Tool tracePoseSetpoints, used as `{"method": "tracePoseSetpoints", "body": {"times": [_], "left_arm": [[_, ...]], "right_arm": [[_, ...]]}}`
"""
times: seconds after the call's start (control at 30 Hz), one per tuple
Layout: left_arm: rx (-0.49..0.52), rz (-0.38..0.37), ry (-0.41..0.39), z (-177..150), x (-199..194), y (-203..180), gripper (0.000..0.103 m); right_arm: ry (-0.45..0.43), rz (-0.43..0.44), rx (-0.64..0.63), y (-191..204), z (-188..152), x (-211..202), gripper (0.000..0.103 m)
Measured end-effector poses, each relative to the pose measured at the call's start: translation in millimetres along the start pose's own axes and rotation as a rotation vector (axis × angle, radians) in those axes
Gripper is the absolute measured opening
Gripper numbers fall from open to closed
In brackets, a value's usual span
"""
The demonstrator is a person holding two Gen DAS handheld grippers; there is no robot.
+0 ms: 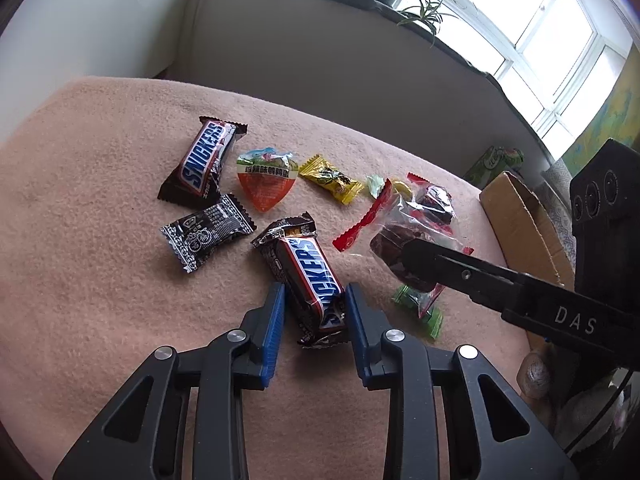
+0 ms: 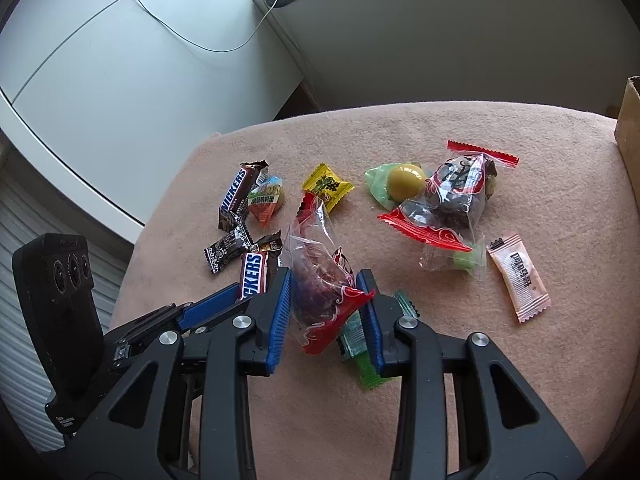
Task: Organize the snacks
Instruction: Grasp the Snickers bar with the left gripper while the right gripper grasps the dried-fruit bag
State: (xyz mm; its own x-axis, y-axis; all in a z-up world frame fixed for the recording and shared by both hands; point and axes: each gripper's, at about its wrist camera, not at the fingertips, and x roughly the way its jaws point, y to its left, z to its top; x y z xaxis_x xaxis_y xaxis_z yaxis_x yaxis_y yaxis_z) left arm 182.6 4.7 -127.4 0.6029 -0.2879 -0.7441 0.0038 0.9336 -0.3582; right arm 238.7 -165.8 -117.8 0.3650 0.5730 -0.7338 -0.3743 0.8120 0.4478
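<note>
The left tongs (image 1: pixel 314 312) are closed on a Snickers bar (image 1: pixel 310 276), their blue pads pressing its two long sides near the end closest to the camera, while the bar's far end rests on the pink blanket-covered counter (image 1: pixel 100 160). The right tongs (image 2: pixel 326 304) grip a clear red-edged packet of dark dried fruit (image 2: pixel 320 276), pads tight against both sides, with a green candy wrapper (image 2: pixel 360 356) lying beneath them. Beyond the left tongs lie a second Snickers bar (image 1: pixel 202 160), a black wrapped sweet (image 1: pixel 206 230), an orange heart-shaped cup (image 1: pixel 266 184) and a yellow candy (image 1: pixel 330 180). A cardboard box (image 1: pixel 524 216) stands at the counter's right edge
</note>
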Motion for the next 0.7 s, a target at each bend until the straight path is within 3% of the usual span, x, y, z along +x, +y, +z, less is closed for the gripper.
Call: {"method": "tracePoseSetpoints", "body": {"times": [0.03,0.17,0.53,0.7], "left_arm": [[0.001,0.013,0.007,2,2,-1,0.038],[0.021,0.05,0.005,10,10,-7,0.039],[0.054,0.07,-0.032,4,3,-12,0.028],[0.1,0.08,-0.047,0,-4,-22,0.028]], "right_arm": [[-0.003,0.001,0.005,0,-1,0,0.034],[-0.017,-0.012,0.009,-3,-2,-5,0.034],[-0.117,-0.042,0.0,1,-9,-47,0.034],[-0.148,-0.059,-0.002,2,-14,-62,0.034]]}}
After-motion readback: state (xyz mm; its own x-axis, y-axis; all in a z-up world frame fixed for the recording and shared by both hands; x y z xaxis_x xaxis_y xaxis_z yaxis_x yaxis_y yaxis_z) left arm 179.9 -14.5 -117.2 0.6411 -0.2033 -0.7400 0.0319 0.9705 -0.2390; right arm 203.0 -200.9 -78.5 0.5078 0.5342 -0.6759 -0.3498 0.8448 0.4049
